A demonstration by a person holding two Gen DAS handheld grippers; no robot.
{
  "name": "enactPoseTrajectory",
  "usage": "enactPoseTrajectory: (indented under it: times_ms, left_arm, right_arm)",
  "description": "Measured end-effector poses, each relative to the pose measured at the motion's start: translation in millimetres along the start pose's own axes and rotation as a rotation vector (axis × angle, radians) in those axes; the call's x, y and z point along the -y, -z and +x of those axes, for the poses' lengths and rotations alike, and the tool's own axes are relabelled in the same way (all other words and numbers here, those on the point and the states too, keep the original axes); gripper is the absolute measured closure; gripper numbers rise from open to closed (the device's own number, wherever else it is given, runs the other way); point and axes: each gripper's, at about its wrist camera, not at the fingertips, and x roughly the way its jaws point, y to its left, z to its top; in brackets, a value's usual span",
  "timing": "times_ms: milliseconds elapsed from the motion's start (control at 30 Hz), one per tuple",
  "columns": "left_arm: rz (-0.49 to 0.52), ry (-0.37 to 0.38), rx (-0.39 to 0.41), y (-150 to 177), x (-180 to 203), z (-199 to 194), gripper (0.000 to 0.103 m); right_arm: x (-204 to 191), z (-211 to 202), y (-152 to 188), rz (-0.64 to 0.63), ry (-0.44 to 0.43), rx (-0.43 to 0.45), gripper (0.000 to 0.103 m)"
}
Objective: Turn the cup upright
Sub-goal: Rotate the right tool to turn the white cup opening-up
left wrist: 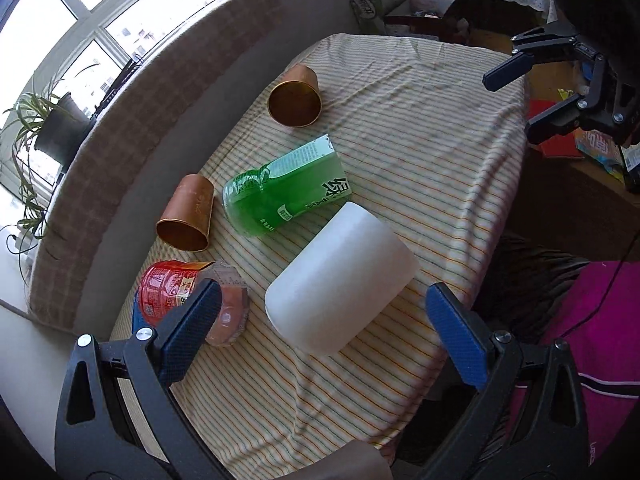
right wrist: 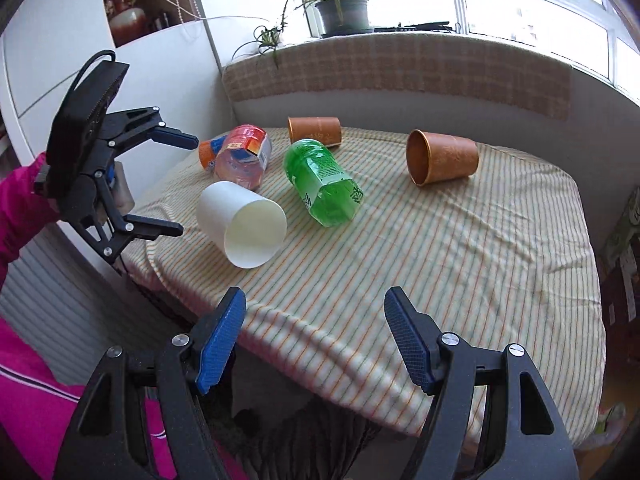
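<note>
A white paper cup point(left wrist: 340, 280) lies on its side on the striped tablecloth point(left wrist: 420, 140), its closed base toward my left gripper; its open mouth shows in the right wrist view point(right wrist: 248, 228). Two brown cups also lie on their sides, one far point(left wrist: 296, 96) point(right wrist: 442, 157), one near the wall point(left wrist: 188, 214) point(right wrist: 315, 130). My left gripper point(left wrist: 324, 308) point(right wrist: 182, 186) is open and empty, its jaws wide apart just short of the white cup. My right gripper point(right wrist: 316, 316) point(left wrist: 516, 100) is open and empty above the table's front edge.
A green bottle point(left wrist: 280, 196) point(right wrist: 322, 182) lies beside the white cup. A red-labelled bottle point(left wrist: 188, 300) point(right wrist: 240, 160) lies by the left finger. A padded sill point(right wrist: 400, 68) and potted plant point(right wrist: 340, 8) stand behind. The table edge point(right wrist: 320, 360) drops off near the right gripper.
</note>
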Motion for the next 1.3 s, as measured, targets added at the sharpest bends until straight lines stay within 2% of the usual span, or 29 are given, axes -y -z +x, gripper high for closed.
enactPoseTrajectory:
  times_ms: [67, 167, 400, 667, 700, 767, 833, 1067, 1300]
  left_arm:
    - [0.060, 0.028, -0.051, -5, 4, 12, 0.000]
    - [0.140, 0.029, -0.104, -12, 10, 25, 0.000]
    - [0.279, 0.029, -0.214, -18, 19, 53, 0.000]
    - [0.360, 0.022, -0.246, -21, 31, 74, 0.000]
    - [0.360, 0.025, -0.245, -22, 31, 74, 0.000]
    - [0.356, 0.031, -0.241, -23, 30, 75, 0.013]
    - [0.343, 0.036, -0.235, -25, 28, 75, 0.017]
    - [0.260, 0.047, -0.178, -26, 24, 66, 0.019]
    - [0.068, 0.054, -0.080, -20, 4, 46, 0.020]
  right_arm:
    - [8, -9, 11, 0.055, 0.027, 0.013, 0.031]
    - [22, -22, 24, 0.128, 0.051, 0.031, 0.031]
    - [39, -38, 33, 0.198, 0.077, 0.063, 0.031]
    - [41, -42, 34, 0.209, 0.081, 0.076, 0.031]
    - [41, -41, 35, 0.211, 0.081, 0.075, 0.031]
    - [41, -41, 35, 0.211, 0.085, 0.071, 0.031]
    - [42, -40, 36, 0.212, 0.090, 0.066, 0.031]
    - [37, -37, 35, 0.204, 0.086, 0.060, 0.031]
    - [27, -34, 27, 0.181, 0.071, 0.069, 0.031]
